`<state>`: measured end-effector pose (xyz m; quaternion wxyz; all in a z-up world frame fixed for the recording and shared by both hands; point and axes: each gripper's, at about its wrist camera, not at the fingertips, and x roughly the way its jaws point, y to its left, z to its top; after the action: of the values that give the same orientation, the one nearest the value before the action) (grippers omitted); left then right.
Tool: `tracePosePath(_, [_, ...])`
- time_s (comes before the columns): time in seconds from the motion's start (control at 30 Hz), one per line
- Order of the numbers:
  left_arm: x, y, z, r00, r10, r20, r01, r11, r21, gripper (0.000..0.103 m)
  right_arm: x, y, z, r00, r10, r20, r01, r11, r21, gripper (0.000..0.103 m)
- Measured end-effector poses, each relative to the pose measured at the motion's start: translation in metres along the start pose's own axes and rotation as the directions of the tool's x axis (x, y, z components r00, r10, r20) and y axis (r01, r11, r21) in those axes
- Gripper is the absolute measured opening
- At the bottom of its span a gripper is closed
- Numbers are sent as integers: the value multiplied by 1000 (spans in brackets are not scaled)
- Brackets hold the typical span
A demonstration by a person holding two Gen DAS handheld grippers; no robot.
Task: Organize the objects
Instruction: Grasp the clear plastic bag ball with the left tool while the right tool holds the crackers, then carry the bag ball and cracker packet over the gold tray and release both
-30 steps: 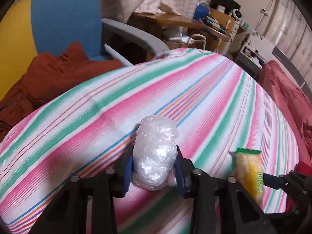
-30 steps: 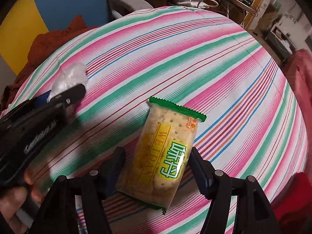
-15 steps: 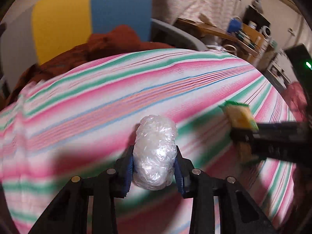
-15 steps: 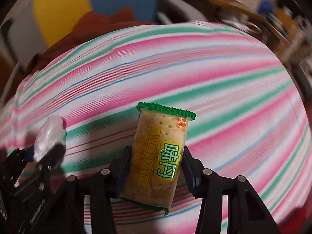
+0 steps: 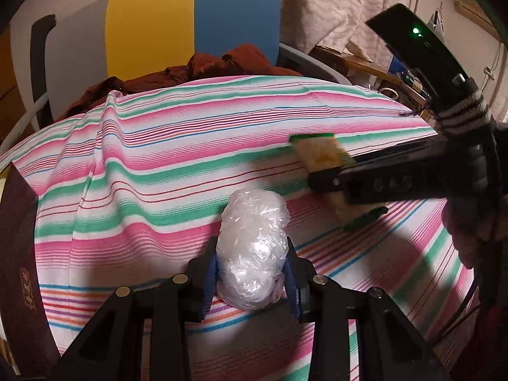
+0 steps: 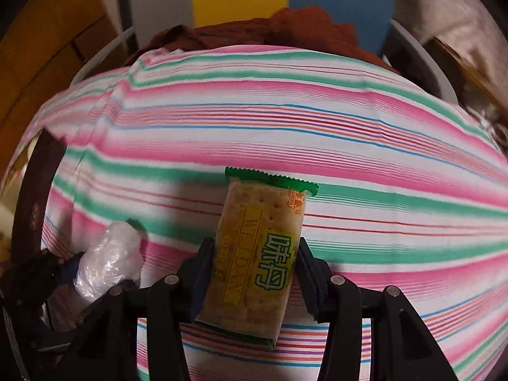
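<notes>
My left gripper (image 5: pixel 252 273) pinches a crumpled ball of clear plastic wrap (image 5: pixel 252 250) between its blue-padded jaws, gripped at the ball's widest part so the soft film cannot slip. My right gripper (image 6: pixel 254 273) clamps a flat yellow cracker packet with green crimped ends (image 6: pixel 257 254) by its long edges, leaving the printed face upward. Both objects hang over the pink, green and white striped cloth (image 5: pixel 158 171), side by side, the packet to the right and slightly farther. A dark maroon box edge (image 5: pixel 19 254) at the near left is, I judge, a likely destination.
</notes>
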<state>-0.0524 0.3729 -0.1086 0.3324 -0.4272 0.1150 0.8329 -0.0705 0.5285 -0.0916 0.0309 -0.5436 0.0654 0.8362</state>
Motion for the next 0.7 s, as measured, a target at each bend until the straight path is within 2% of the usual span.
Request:
tracePosePath(0.13, [2,-2,1,1000,11,-3,-11,1000,4,36,21,7,11,1000,-19,-2,19,1000,-16,50])
tracePosePath(0.47, [4,-4,-1,1000,29,5,-29,1000,6,37,40,17,20,999,-43,-2,43,998,-46,53])
tracePosePath(0.7, [6,-4,0,1000,30,6,-31,1000,4,37,33,18,13,997,-71,9,71,995,-64,54])
